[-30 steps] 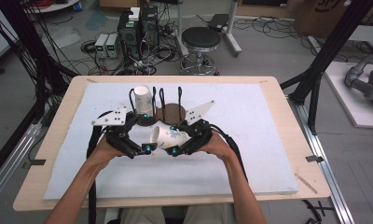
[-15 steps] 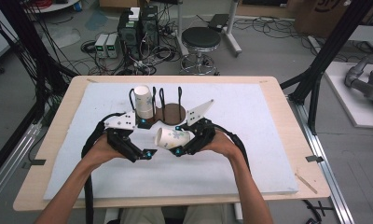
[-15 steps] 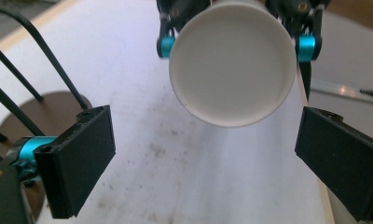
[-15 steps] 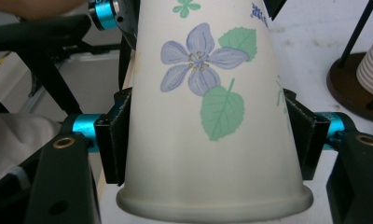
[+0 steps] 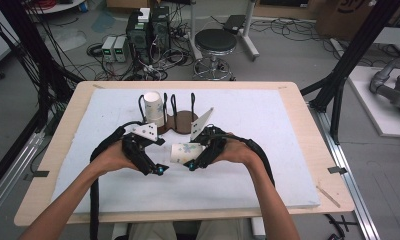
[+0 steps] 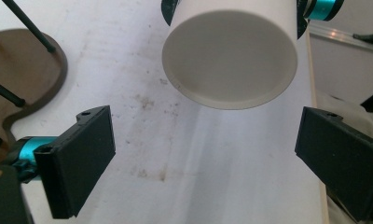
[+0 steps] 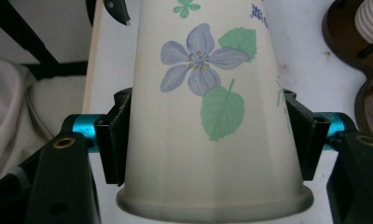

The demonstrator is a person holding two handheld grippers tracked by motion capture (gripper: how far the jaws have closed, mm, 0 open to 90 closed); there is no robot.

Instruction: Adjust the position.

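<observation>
Since a second ago the two hands have drawn a little apart: the left tongs (image 5: pixel 158 169), which then sat close against the lying paper cup (image 5: pixel 184 151), now stand just left of it with a gap, and both hands sit slightly nearer the near edge. The cup in the rack has not moved.

Counted: two paper cups, one rack, two tongs, one white mat on the tabletop (image 5: pixel 288 92).

From the left: the left tongs are open, their black pads wide apart in the left gripper view, holding nothing; the base of the paper cup (image 6: pixel 230 58) hangs in the air beyond and between them, not touched by either pad. Behind the left hand, toward the far side, the second cup (image 5: pixel 153 107) stands mouth-down on the left posts of the rack (image 5: pixel 184 120), a brown base with thin black uprights. The right tongs (image 5: pixel 194 164) are closed on the paper cup (image 7: pixel 208 121), one pad pressed to each side near its rim; the cup lies level above the mat (image 5: pixel 268 145), base pointing left, flower print showing.

The rack stands just behind the cup and the hands, near the middle of the mat. Beyond the tabletop a stool (image 5: pixel 215 42) and cabled boxes sit on the floor
</observation>
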